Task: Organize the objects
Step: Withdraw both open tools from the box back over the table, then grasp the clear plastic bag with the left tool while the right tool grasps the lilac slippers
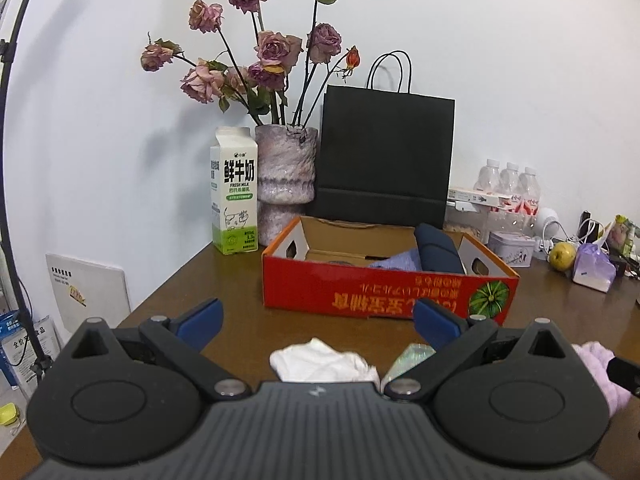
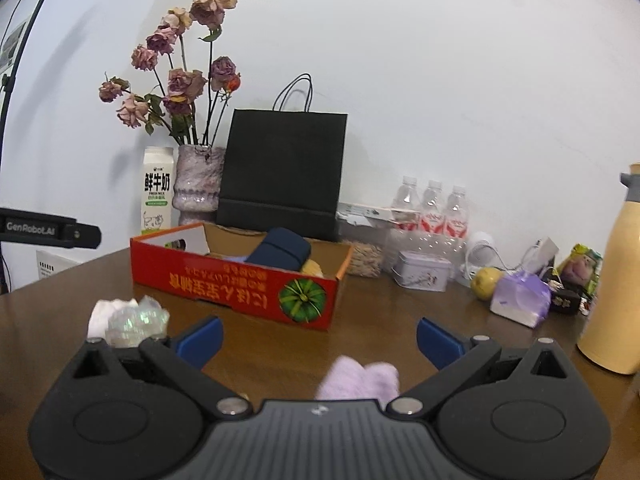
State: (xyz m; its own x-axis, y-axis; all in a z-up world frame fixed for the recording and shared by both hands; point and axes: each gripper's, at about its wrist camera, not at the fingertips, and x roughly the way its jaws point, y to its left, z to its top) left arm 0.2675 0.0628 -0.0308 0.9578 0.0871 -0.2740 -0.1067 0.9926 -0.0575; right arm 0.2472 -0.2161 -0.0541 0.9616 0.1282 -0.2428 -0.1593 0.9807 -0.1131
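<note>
Grippers wide apart on both sides: the left hand-held gripper [image 1: 318, 322] hangs open over the near edge of the brown surface [image 1: 192, 276], nothing between its blue pads, and a crumpled white cloth [image 1: 320, 362] lies on the wood just under it. Beside that cloth sits a shiny iridescent wrapper [image 1: 412, 356], partly hidden by the right finger. The right hand-held gripper [image 2: 319, 338] is open too and holding nothing, with a fuzzy lilac cloth [image 2: 360, 378] lying below its spread fingers near the same front edge. Further in, toward the middle of the surface, stands the red cardboard box [image 1: 384, 292], open on top, with a dark navy roll [image 1: 436, 248] and a pale blue-purple fabric [image 1: 394, 260] inside it. Behind the box, along the far edge by the wall, a milk carton [image 1: 234, 196], a vase of dried roses [image 1: 286, 168] and a black paper bag [image 1: 384, 156] stand in a row.
</note>
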